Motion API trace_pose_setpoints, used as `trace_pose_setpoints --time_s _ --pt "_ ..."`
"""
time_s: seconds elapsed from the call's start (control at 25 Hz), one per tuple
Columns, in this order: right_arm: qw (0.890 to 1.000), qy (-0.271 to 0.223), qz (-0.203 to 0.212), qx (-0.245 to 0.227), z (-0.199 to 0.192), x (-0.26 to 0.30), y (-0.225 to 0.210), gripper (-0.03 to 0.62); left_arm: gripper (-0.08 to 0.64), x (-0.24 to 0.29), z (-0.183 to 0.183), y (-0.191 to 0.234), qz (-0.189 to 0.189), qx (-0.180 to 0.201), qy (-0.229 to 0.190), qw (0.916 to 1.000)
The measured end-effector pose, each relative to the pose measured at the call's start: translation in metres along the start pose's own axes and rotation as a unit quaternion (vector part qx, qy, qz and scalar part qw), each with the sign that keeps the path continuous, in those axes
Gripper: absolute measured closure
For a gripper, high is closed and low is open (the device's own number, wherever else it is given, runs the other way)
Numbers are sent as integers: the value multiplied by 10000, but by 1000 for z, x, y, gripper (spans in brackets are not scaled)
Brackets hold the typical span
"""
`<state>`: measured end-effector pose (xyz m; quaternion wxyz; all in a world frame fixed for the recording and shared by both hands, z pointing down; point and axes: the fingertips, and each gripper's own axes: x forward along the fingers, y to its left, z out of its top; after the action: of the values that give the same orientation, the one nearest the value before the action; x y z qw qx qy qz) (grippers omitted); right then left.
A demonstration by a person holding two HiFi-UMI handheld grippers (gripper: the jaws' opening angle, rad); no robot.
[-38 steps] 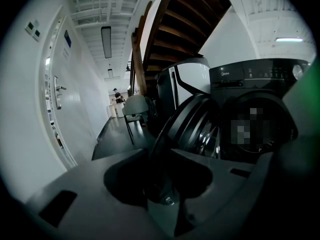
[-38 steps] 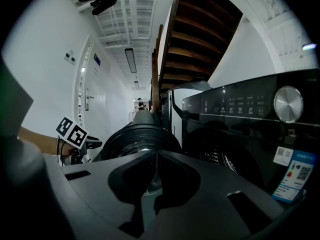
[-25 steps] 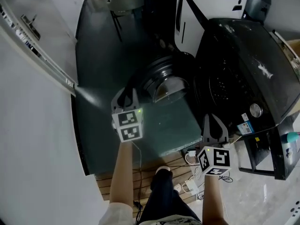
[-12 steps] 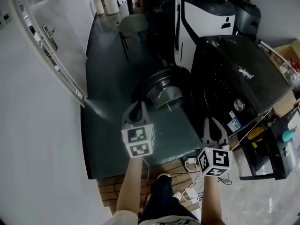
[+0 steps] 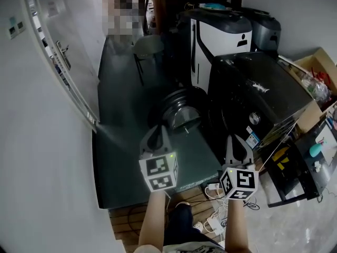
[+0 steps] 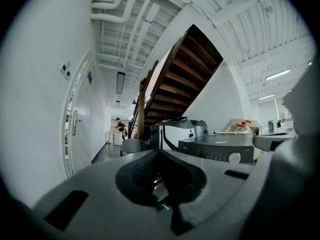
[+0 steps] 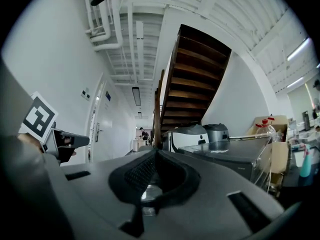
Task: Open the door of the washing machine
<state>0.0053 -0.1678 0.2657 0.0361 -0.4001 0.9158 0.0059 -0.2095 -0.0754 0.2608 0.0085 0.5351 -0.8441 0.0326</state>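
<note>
Looking down in the head view, the washing machine stands with its round door swung open, left tongs and right tongs near it. The left gripper view shows the tongs closed, empty. In the right gripper view the tongs are likewise closed, empty.

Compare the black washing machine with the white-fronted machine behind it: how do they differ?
The washing machine has a black body; the white-fronted machine has a white panel edged in black. The washing machine's round door stands swung open; the white-fronted machine shows no open door. Both stand in one row beside the dark floor.
</note>
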Motion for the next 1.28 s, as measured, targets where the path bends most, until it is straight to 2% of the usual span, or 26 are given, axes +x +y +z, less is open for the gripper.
trace_pose_setpoints --time_s 0.32,0.48,1.28 --pt "9999 -155 18 -57 21 -31 4 573 558 -42 15 -11 -44 -18 -119 9999" --pt "9998 -183 8 -50 27 -39 4 572 558 -55 22 -14 -52 101 -164 9998" --pt "9996 -264 58 -104 38 -47 9 574 558 -72 28 -19 -146 345 -173 9992"
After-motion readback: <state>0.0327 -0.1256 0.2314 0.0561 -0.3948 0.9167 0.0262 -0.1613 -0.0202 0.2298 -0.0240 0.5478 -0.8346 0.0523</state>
